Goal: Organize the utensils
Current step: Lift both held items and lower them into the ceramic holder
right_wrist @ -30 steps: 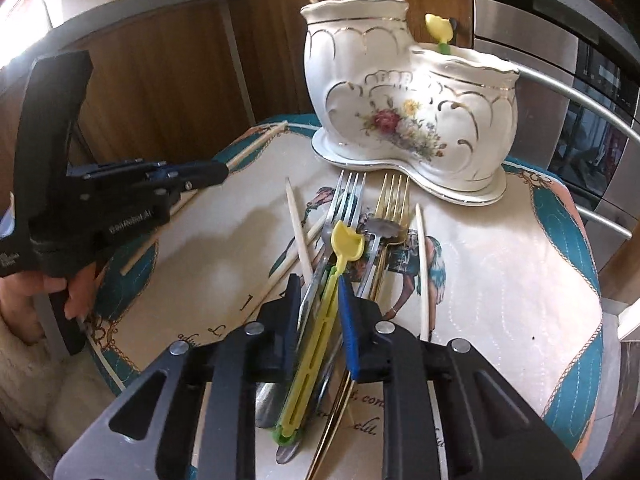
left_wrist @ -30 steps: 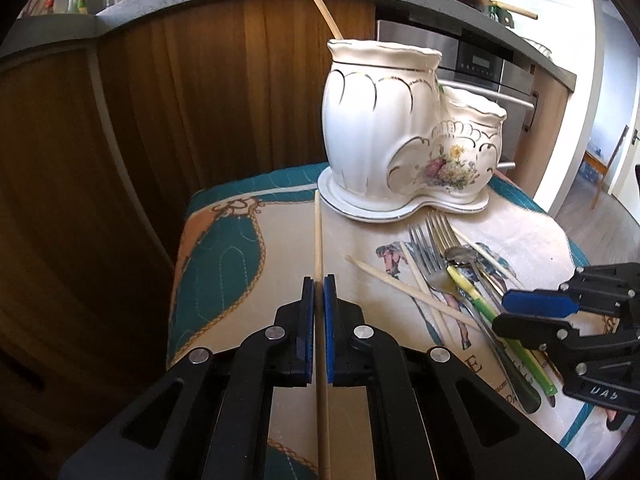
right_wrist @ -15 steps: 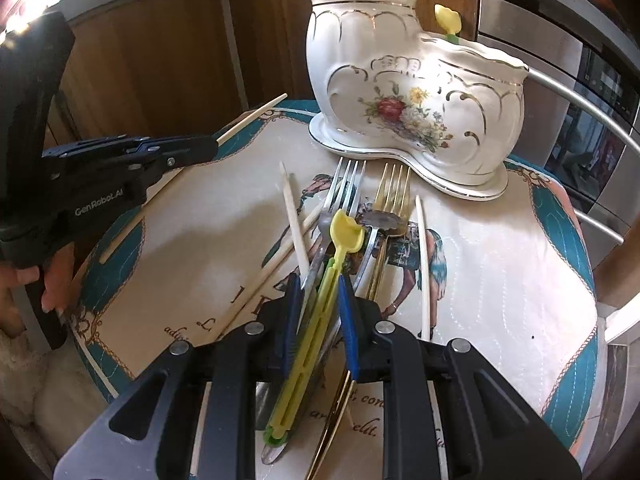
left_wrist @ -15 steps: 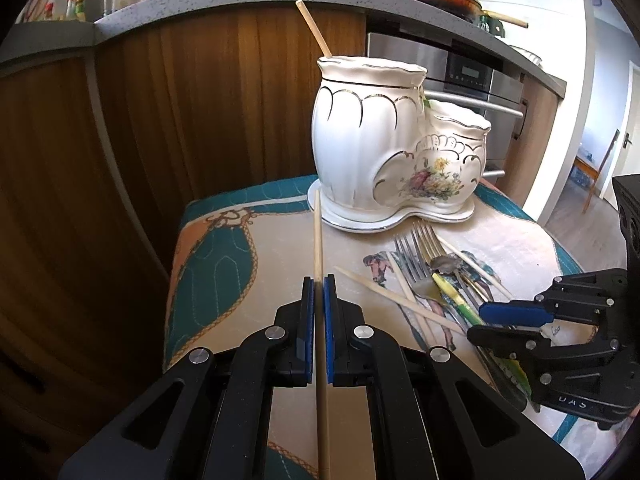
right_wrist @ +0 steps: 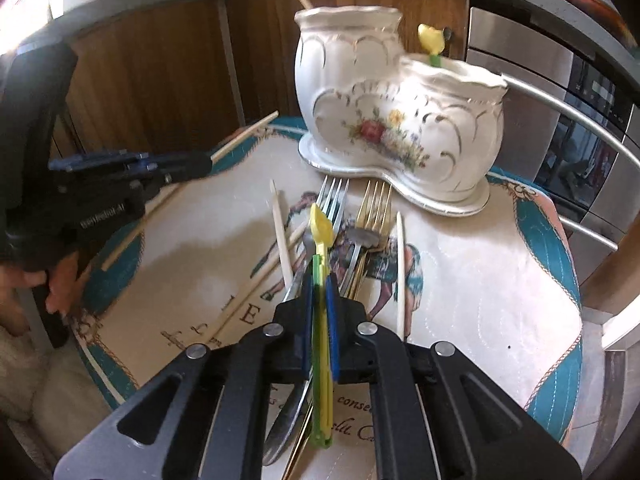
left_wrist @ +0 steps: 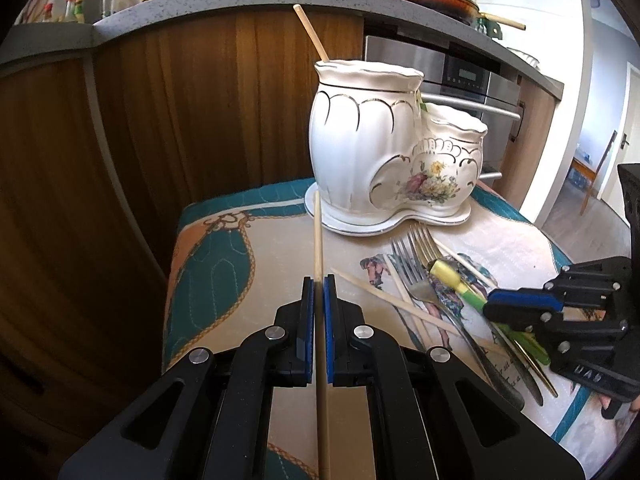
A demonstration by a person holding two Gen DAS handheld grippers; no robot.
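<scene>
A white ceramic two-pocket holder (left_wrist: 384, 160) stands at the back of the table, with one chopstick (left_wrist: 310, 32) in its tall pocket and a yellow-tipped utensil (right_wrist: 431, 40) in the low one. My left gripper (left_wrist: 319, 284) is shut on a wooden chopstick (left_wrist: 318, 240), held above the cloth and pointing at the holder. My right gripper (right_wrist: 319, 280) is shut on a yellow-green plastic utensil (right_wrist: 320, 236), lifted over the pile of forks (right_wrist: 360, 220). The holder also shows in the right wrist view (right_wrist: 396, 120).
Loose chopsticks (right_wrist: 280, 232), forks and knives lie on the printed tablecloth (right_wrist: 480, 280). A wooden cabinet (left_wrist: 160, 120) and grey counter stand behind the table, an oven (left_wrist: 472, 80) to the right. The table's edges drop off left and right.
My right gripper has closed on the yellow-green utensil and lifted it off the pile. My left gripper has risen and drawn back a little with its chopstick.
</scene>
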